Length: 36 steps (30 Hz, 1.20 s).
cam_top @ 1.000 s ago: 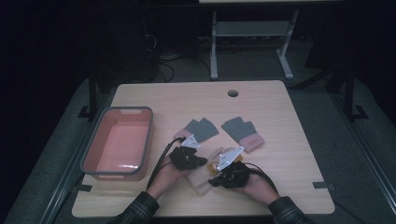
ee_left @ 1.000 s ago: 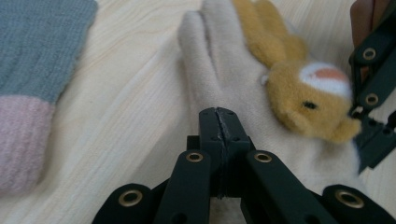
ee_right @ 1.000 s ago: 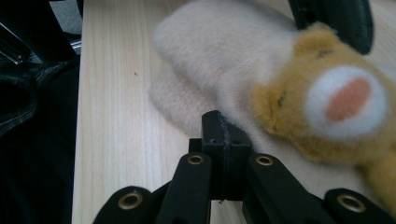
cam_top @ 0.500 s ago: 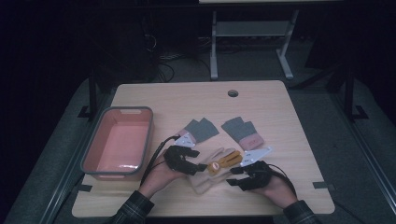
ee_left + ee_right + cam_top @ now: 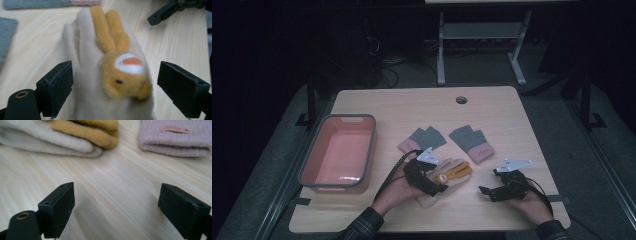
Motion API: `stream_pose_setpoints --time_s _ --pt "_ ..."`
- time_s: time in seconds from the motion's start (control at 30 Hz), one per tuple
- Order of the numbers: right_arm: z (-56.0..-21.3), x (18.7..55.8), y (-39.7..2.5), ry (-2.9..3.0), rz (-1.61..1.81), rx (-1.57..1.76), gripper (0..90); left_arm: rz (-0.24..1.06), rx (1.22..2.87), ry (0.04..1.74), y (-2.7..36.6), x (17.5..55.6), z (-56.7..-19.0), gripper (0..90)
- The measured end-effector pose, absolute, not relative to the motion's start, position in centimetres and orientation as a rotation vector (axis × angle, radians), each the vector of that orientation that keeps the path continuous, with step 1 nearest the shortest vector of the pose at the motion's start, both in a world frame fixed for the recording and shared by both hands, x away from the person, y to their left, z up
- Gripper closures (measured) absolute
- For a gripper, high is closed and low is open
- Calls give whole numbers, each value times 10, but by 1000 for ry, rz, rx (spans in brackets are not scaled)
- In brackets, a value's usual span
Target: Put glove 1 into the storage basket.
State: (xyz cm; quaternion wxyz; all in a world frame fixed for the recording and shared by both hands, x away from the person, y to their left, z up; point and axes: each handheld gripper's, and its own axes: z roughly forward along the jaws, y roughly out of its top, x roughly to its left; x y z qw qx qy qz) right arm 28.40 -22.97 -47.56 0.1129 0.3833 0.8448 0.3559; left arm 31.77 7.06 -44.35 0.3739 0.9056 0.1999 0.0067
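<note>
A cream glove (image 5: pixel 451 176) with an orange animal face and ears (image 5: pixel 125 72) lies flat on the wooden table (image 5: pixel 412 107). My left gripper (image 5: pixel 438 179) is open, one jaw on each side of the glove's wrist end (image 5: pixel 115 87), the pads apart from the fabric. My right gripper (image 5: pixel 488 184) is open over bare table to the glove's right (image 5: pixel 116 207), nothing between its jaws. Ahead of the right gripper lie the cream glove's fingertips (image 5: pixel 50 140) and a pink cuff (image 5: pixel 175 137).
Two grey gloves with pink cuffs lie side by side behind the cream one, the left one (image 5: pixel 422 139) and the right one (image 5: pixel 472 142). A pink bin with a grey rim (image 5: pixel 309 160) stands at the table's left. A cable hole (image 5: pixel 461 100) sits near the far edge.
My right gripper has drawn away to the right, off the cream glove, onto bare table. The left gripper has stayed at the glove, which now lies flat.
</note>
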Motion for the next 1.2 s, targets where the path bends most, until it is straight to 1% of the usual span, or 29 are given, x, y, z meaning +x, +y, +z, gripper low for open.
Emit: stream_pose_setpoints --time_s 0.13,0.27,0.4,0.53,0.6,0.63,0.67,0.7,0.77,1.03,1.13,1.2 --pt "-478 284 -228 2464 1025 1091 129 35 2379 493 65 317 -452 126" --pt "-479 284 -226 2463 1024 1079 101 90 2428 480 62 314 -459 126" --pt "-480 284 -225 2452 1037 1079 94 137 2455 471 60 312 -463 127" --pt "-482 283 -225 2441 1051 1077 88 153 2466 454 60 311 -464 128" --pt "-482 284 -225 2440 1051 1075 87 156 2458 457 60 310 -464 146" --pt "-482 284 -225 2439 1051 1075 88 156 2458 457 60 310 -464 169" --pt "-482 284 -225 2439 1051 1075 88 154 2461 453 61 310 -463 169" --pt "-482 284 -225 2439 1051 1076 87 158 2461 451 62 309 -461 264" --pt "-482 284 -225 2439 1051 1075 88 156 2461 446 63 309 -460 350" --pt "-482 283 -225 2439 1050 1076 88 131 2483 435 62 307 -456 557" --pt "-482 284 -225 2438 1052 1076 88 130 2499 440 62 306 -454 607" --pt "-482 284 -225 2439 1051 1076 88 132 2500 444 61 306 -454 623"
